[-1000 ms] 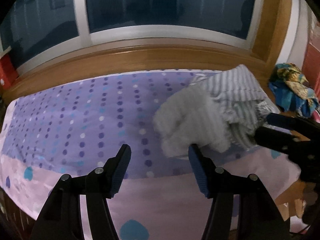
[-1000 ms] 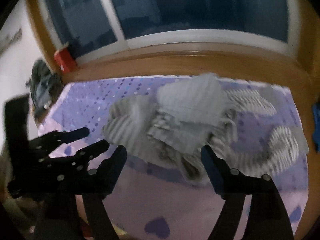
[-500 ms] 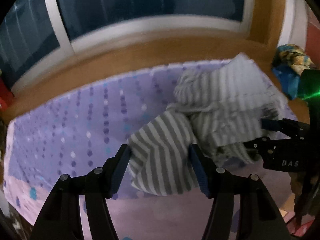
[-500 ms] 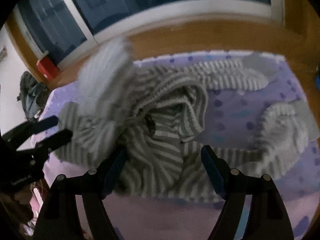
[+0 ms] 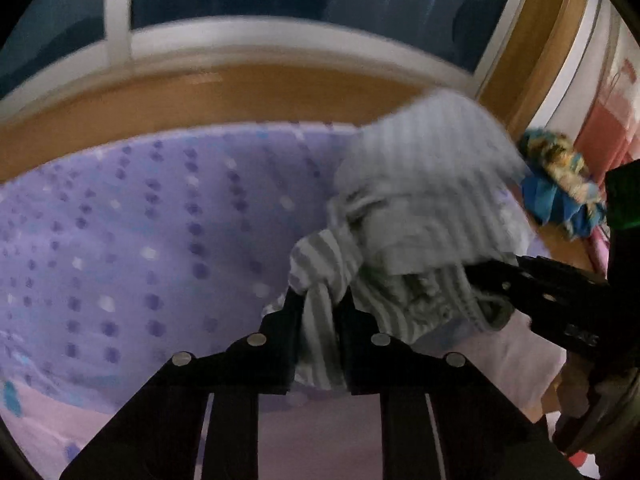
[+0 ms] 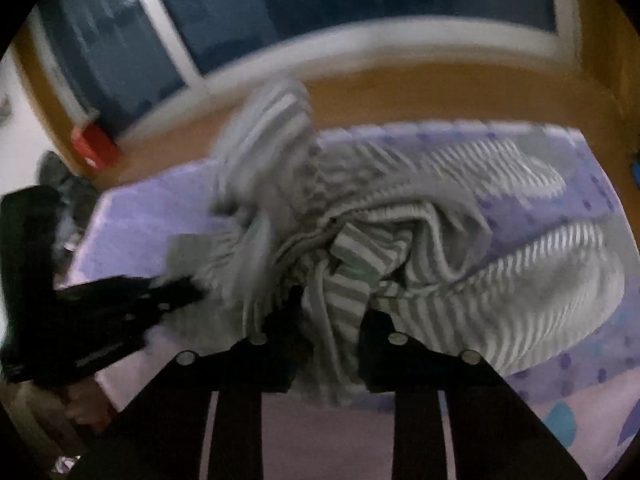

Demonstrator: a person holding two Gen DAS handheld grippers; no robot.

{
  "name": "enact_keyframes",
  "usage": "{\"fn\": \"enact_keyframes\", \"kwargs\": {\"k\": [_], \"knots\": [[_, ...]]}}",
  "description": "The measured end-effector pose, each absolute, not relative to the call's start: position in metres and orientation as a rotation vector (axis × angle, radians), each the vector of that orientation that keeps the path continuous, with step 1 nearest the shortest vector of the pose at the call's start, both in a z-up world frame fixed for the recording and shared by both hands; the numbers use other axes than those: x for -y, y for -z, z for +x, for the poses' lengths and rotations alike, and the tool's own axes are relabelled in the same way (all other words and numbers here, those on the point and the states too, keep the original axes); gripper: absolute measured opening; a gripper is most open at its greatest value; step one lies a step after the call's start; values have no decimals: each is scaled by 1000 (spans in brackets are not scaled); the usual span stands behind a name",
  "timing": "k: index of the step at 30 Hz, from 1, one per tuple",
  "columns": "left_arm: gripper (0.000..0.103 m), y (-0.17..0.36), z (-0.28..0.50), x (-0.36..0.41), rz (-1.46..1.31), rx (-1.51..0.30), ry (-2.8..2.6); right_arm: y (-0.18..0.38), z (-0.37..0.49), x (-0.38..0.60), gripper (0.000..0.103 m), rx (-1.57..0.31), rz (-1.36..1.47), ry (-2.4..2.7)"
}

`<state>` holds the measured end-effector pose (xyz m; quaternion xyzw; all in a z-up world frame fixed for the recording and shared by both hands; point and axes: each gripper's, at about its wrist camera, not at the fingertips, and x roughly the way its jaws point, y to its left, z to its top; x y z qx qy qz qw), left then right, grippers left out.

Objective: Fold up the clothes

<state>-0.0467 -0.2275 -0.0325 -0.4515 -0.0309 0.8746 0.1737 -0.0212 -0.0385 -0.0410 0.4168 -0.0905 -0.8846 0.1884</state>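
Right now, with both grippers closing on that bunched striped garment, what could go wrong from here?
1. The striped garment lies crumpled, so the right gripper, closing on a thick fold, may pinch several layers and lift a knot instead of an edge.
2. The left gripper, also closing on cloth, sits near the right; pulling apart could twist the fabric.
3. Dragging may rumple the dotted sheet.

Bed sheet [image 5: 120,240], purple with dotted rows, pink border nearest camera; wooden sill [image 5: 240,92] behind it; dark window [image 6: 360,4] above; red box [image 6: 95,145] on sill; blue-yellow cloth bundle [image 5: 560,184] beside bed.
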Motion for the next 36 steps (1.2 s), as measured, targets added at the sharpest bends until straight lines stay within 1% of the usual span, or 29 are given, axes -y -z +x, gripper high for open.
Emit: {"fn": "enact_keyframes", "kwargs": {"k": [3, 6, 7, 9, 14, 17, 19, 21, 22, 24, 25, 26, 28, 30, 33, 36], "knots": [[17, 20, -39, 260, -1258, 82, -2541, 17, -13, 74, 21, 214, 1062, 2424], [17, 16, -27, 299, -1281, 106, -2602, 6, -2, 120, 20, 161, 999, 2334], [17, 17, -22, 311, -1294, 113, -2623, 7, 2, 135, 19, 147, 992, 2303], [17, 24, -18, 336, -1327, 119, -2662, 11, 8, 164, 13, 120, 983, 2237], [17, 36, -2, 382, -1405, 159, -2695, 40, 20, 211, 14, -3, 1028, 2210], [18, 41, -4, 389, -1421, 197, -2660, 45, 24, 214, 14, -13, 1083, 2240], [20, 46, -11, 388, -1429, 219, -2622, 45, 24, 210, 22, 18, 1113, 2275], [21, 50, -21, 384, -1434, 224, -2581, 35, 28, 191, 41, 60, 1130, 2350], [22, 53, -28, 381, -1434, 215, -2563, 30, 30, 180, 43, 84, 1130, 2387], [28, 58, -40, 374, -1433, 194, -2530, 18, 33, 159, 46, 139, 1112, 2458], [32, 60, -46, 371, -1432, 186, -2511, 14, 33, 152, 48, 144, 1108, 2488], [33, 61, -51, 366, -1433, 179, -2488, 10, 32, 147, 51, 122, 1106, 2533], [33, 64, -63, 357, -1439, 185, -2452, 6, 27, 138, 52, 62, 1109, 2635], [33, 65, -70, 354, -1445, 209, -2419, 9, 20, 128, 52, 59, 1142, 2685], [33, 65, -73, 350, -1460, 266, -2320, 21, 7, 115, 52, 131, 1223, 2684], [33, 56, -57, 351, -1402, 307, -2208, 34, -4, 110, 52, 178, 1284, 2656]]}}
